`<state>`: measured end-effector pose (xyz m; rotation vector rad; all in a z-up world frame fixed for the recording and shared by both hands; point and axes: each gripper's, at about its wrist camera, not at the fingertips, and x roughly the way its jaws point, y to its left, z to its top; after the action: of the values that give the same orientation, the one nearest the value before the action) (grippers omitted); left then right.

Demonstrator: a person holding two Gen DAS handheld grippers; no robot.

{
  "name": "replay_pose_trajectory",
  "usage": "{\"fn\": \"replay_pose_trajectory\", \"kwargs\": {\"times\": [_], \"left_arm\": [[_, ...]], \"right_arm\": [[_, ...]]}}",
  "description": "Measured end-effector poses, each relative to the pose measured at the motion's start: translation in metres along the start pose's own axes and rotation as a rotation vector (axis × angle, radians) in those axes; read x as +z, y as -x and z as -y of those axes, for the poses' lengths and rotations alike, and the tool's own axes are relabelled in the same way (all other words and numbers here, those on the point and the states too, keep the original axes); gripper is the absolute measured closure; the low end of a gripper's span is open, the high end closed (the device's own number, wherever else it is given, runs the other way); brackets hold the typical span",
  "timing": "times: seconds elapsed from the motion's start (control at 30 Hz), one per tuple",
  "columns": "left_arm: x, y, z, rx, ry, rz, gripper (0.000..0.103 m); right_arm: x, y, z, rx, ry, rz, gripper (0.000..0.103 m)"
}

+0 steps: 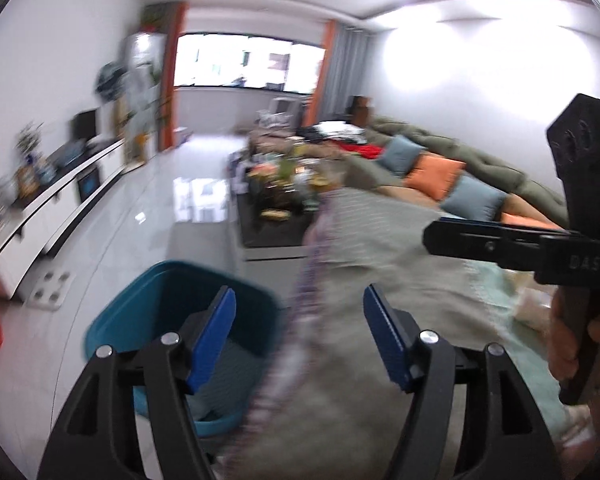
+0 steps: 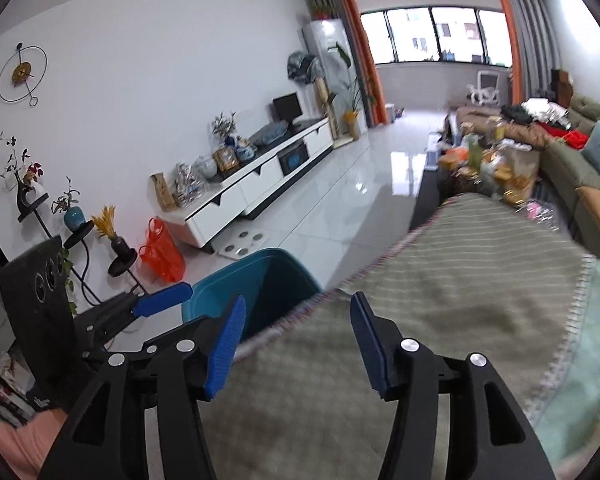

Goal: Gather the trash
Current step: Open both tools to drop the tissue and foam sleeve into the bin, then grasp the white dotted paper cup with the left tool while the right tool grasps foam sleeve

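Going from my left: an orange plastic bag [image 2: 162, 252] slumps on the floor by the white TV cabinet [image 2: 236, 196], and it looks like the lightest, floppiest candidate for trash here; I would judge it thin, crinkly and prone to slipping, so its bunched handles at the top are the place to pinch, not the smooth belly. Next comes the teal bin [image 1: 172, 312], standing on the tiles just beside the edge of the striped grey-green cloth [image 2: 460, 264]; its plastic wall seems stiff and light, with a rim that would take a grip well, though it is where trash should go, not something to lift. My left gripper [image 1: 300, 328] hangs over the bin's rim and the cloth's fringed edge with its blue pads [image 1: 216, 336] spread apart and nothing between them. My right gripper [image 2: 298, 344] hovers over the cloth, likewise parted and empty. The cloth is soft and would drape if caught, so I should avoid snagging it. Further right, the cluttered coffee table [image 2: 488, 168] holds wrappers and packets too blurred to sort; those look light and crushable.
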<state>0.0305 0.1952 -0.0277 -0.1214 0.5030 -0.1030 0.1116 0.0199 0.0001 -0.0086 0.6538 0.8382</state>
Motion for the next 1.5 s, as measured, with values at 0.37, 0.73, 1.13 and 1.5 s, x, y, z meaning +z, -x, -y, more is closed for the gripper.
{"fn": "replay_pose_trajectory", "kwargs": {"times": [0.37, 0.73, 1.13, 1.5], "left_arm": [[-0.006, -0.025, 0.126, -0.331, -0.168, -0.056, 0.035], [-0.011, -0.071, 0.201, -0.474, -0.264, -0.167, 0.035], [-0.008, -0.105, 0.22, -0.534, -0.262, -0.292, 0.036], [-0.013, -0.123, 0.225, -0.602, -0.253, -0.372, 0.046]], "right_arm": [[-0.048, 0.113, 0.072, -0.217, -0.141, 0.074, 0.047], [-0.075, 0.173, 0.136, -0.434, -0.232, 0.119, 0.044], [-0.081, 0.153, 0.167, -0.53, -0.157, 0.009, 0.04], [-0.083, 0.138, 0.172, -0.553, -0.091, -0.055, 0.064]]}}
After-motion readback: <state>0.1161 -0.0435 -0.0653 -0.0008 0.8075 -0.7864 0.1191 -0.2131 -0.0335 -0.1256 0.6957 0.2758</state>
